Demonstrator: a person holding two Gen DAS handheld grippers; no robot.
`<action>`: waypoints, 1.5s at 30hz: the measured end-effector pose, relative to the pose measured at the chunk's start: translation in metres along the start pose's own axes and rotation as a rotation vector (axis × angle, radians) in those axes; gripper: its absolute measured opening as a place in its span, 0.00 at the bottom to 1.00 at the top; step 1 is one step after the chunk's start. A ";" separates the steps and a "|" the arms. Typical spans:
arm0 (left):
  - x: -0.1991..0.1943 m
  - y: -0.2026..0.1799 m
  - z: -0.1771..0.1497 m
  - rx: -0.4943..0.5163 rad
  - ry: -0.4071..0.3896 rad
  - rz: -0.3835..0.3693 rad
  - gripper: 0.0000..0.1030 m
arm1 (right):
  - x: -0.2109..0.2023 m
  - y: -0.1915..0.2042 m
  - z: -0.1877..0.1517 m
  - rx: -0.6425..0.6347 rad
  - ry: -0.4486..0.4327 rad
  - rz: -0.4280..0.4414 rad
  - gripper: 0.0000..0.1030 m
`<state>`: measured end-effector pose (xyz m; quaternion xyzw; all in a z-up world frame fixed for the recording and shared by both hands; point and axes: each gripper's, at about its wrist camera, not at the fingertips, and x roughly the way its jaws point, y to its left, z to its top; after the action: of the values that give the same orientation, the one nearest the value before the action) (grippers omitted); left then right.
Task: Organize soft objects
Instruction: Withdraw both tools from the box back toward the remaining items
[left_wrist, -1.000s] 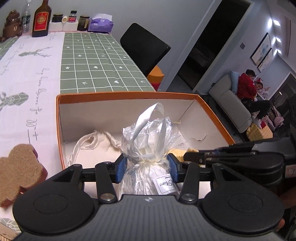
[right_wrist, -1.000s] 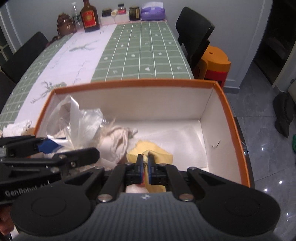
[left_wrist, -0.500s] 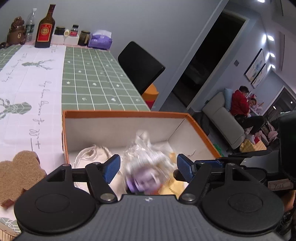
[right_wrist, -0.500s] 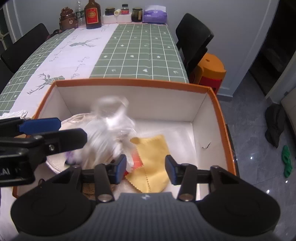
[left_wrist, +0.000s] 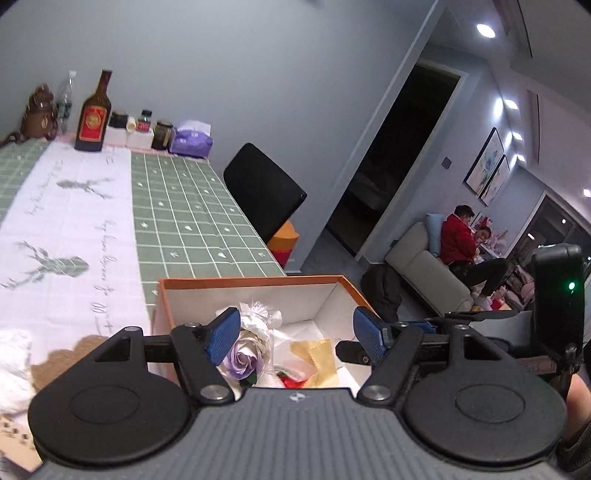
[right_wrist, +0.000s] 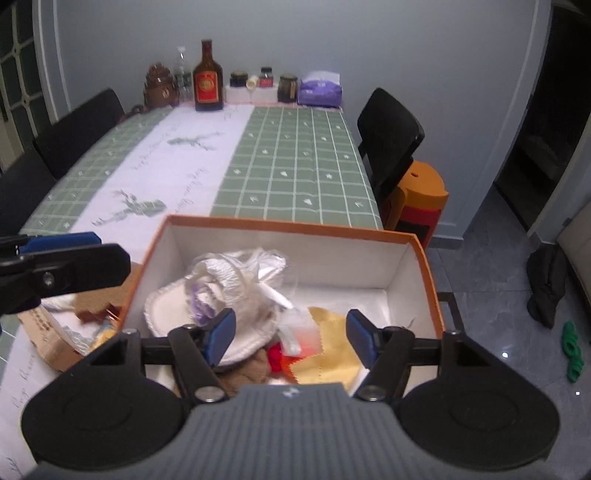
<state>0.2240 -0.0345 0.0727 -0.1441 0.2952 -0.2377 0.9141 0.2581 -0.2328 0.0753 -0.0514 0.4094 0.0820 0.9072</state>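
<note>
Orange box (right_wrist: 424, 254) sits at the near end of the worktop (right_wrist: 295, 166). Inside it: wrapped flower bundle (right_wrist: 236, 284) at left on a white pad (right_wrist: 166, 310), yellow cloth (right_wrist: 332, 350) right of that, red item (right_wrist: 275, 356) between them. Left gripper (left_wrist: 295, 334) jaws released, nothing gripped, above the box. Right gripper (right_wrist: 290, 334) jaws opening, nothing between the pads. Outside the box's left wall: brown felt piece (left_wrist: 59, 360), white cloth (left_wrist: 13, 365). Bottle (right_wrist: 208, 79), jars and tissue pack (right_wrist: 319, 88) at the far end, well apart. Black chair (right_wrist: 388, 136) beyond the box's right side.
</note>
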 end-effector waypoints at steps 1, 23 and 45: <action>-0.007 0.000 -0.001 0.012 -0.003 0.011 0.79 | -0.005 0.004 -0.003 0.006 -0.018 0.014 0.67; -0.118 0.081 -0.031 0.113 0.005 0.302 0.76 | -0.016 0.144 -0.031 -0.110 -0.097 0.316 0.67; -0.104 0.165 -0.054 0.026 0.206 0.405 0.75 | 0.067 0.200 -0.023 -0.259 0.137 0.258 0.52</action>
<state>0.1753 0.1527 0.0127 -0.0451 0.4067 -0.0665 0.9100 0.2471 -0.0332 0.0046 -0.1202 0.4594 0.2458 0.8450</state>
